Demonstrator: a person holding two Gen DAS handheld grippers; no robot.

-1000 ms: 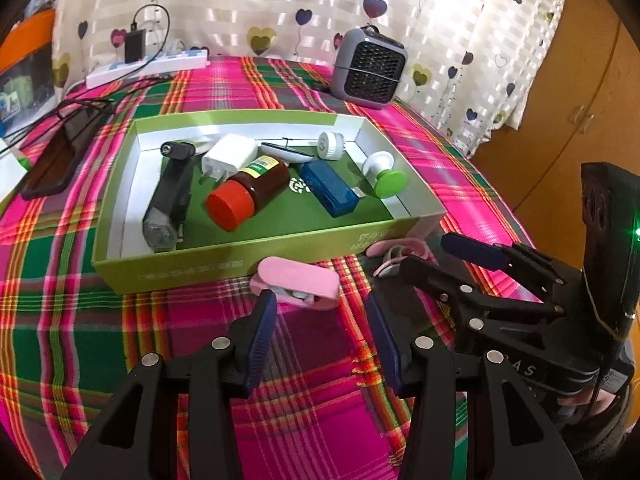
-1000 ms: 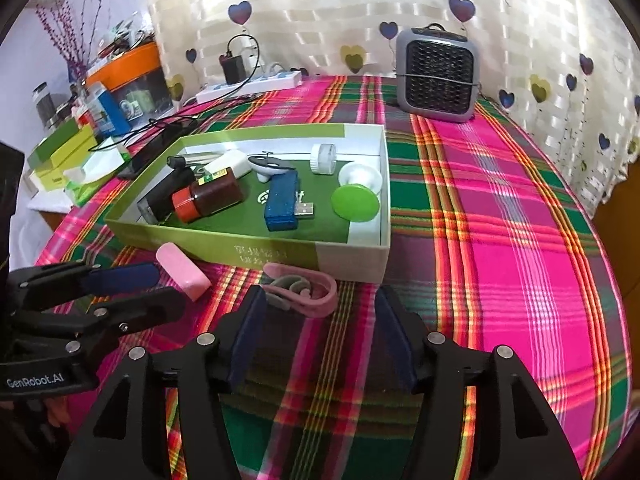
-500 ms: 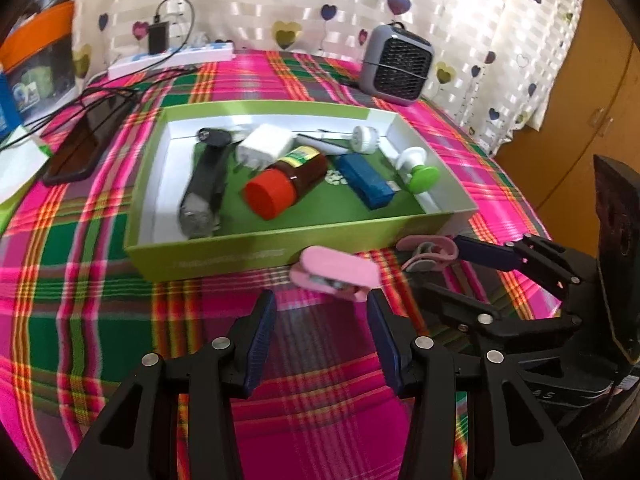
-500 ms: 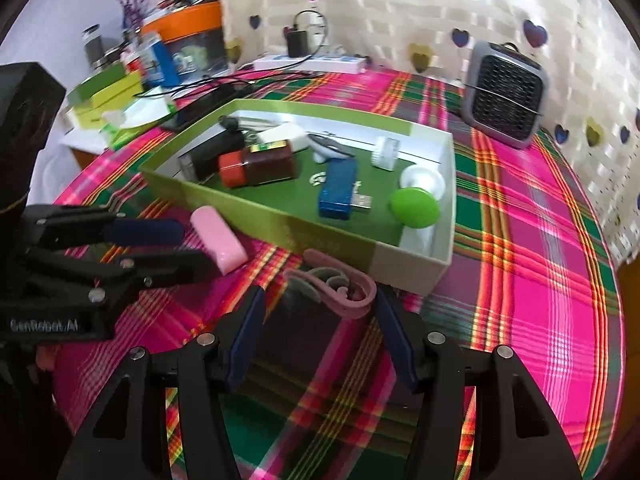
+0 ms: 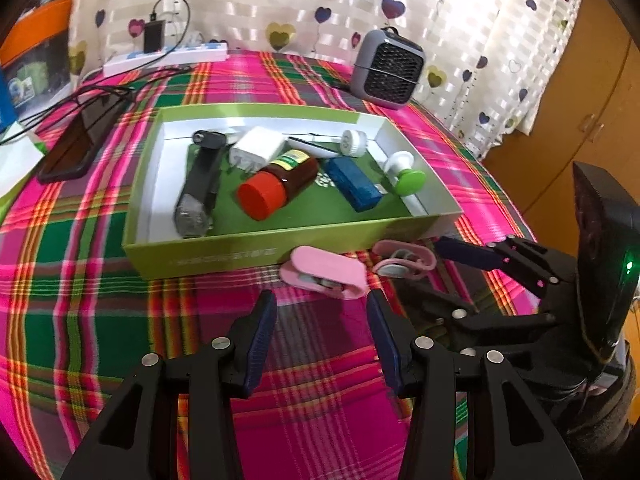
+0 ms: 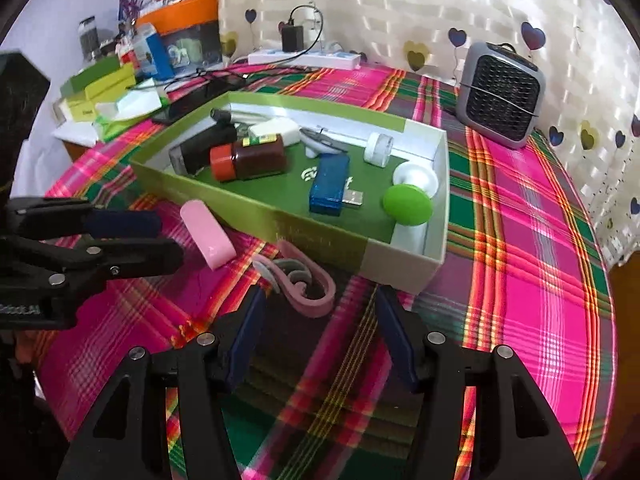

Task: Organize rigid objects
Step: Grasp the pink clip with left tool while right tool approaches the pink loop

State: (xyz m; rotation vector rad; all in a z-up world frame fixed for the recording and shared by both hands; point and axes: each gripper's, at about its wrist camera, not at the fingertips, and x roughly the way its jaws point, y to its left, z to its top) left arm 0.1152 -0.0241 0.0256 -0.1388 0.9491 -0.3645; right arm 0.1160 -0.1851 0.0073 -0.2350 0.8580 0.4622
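A plaid-covered table (image 5: 80,320) is seen from two handheld grippers. The left gripper (image 5: 322,308) is held with its jaws apart and nothing between them; just ahead of their tips, a pink oblong case (image 5: 324,274) lies on the cloth, beside the near wall of a shallow green box (image 5: 248,254). The underside of the case is hard to make out. The right gripper (image 6: 318,304) is likewise spread and holding nothing; a pink curled clip (image 6: 300,280) lies just past its left fingertip, its near end partly hidden behind that tip. Inside the box, well beyond both pairs of jaws, a brown bottle with a red cap (image 5: 280,184), a blue USB device (image 6: 328,190), a black cylinder (image 5: 200,188), a white plug (image 5: 258,150) and a green-capped piece (image 6: 408,206) are seen. The label on the box wall is too blurred to read.
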